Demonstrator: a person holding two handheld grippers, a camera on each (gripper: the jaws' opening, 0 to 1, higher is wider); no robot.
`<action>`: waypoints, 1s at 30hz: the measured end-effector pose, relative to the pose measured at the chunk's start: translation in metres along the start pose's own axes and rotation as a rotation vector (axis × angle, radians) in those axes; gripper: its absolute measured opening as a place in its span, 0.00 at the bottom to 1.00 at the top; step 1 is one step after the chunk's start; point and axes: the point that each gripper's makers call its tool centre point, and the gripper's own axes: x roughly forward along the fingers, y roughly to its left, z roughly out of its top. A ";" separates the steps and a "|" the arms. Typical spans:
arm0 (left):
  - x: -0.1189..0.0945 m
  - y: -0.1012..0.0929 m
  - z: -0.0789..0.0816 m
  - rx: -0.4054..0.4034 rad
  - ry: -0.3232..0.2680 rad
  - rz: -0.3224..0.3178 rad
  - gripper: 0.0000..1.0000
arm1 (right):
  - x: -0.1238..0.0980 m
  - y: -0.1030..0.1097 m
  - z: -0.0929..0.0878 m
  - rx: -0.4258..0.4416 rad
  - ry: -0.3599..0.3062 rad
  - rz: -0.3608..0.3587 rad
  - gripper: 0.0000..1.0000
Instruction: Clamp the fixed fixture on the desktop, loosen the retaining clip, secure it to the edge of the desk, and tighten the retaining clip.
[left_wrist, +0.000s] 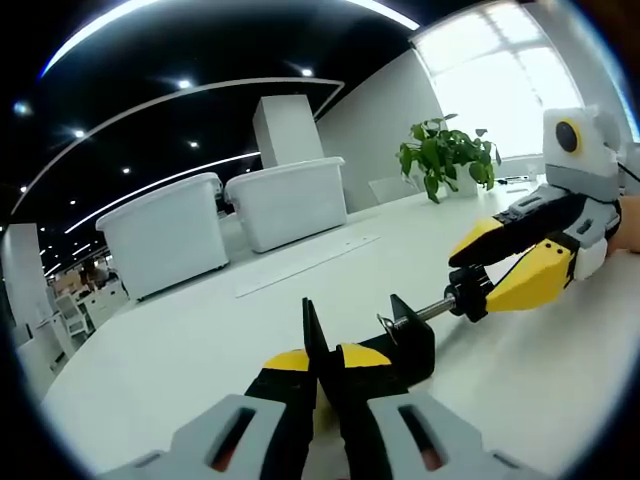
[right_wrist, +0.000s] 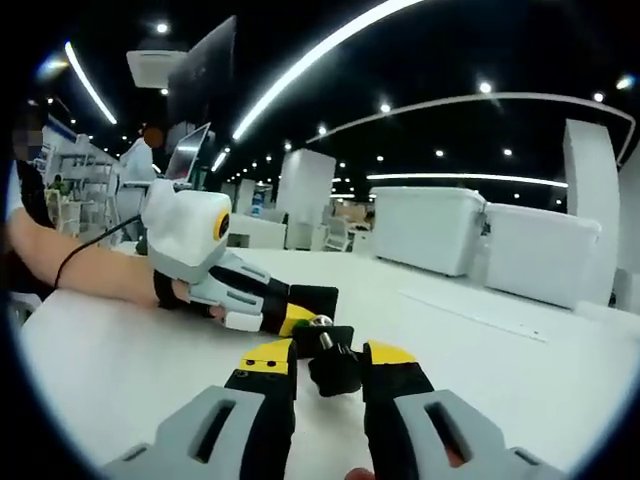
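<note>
Loosening the clip now, by the look of it: left gripper closed on the black body of the clamp, right gripper closed on the knob at the end of the screw. Best done by keeping the left grip steady and low against the desk while turning the knob squarely about the screw's own line, without sideways pull that could twist the body out of the jaws. Worth opening the gap well before moving toward an edge. Small black C-shaped clamp with a bright threaded metal screw and a dark round knob, held just above the white desk, well in from the far edge where two white bins and a potted plant stand.
</note>
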 end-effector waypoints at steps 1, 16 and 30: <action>0.000 0.000 0.000 0.002 -0.001 0.001 0.08 | 0.000 0.000 0.000 -0.005 0.000 -0.004 0.23; -0.003 -0.001 -0.002 0.004 -0.003 0.000 0.08 | 0.002 0.005 0.003 -0.226 -0.007 -0.014 0.20; 0.000 0.001 -0.002 0.003 0.000 0.000 0.08 | 0.000 0.012 0.000 -0.418 0.020 -0.047 0.20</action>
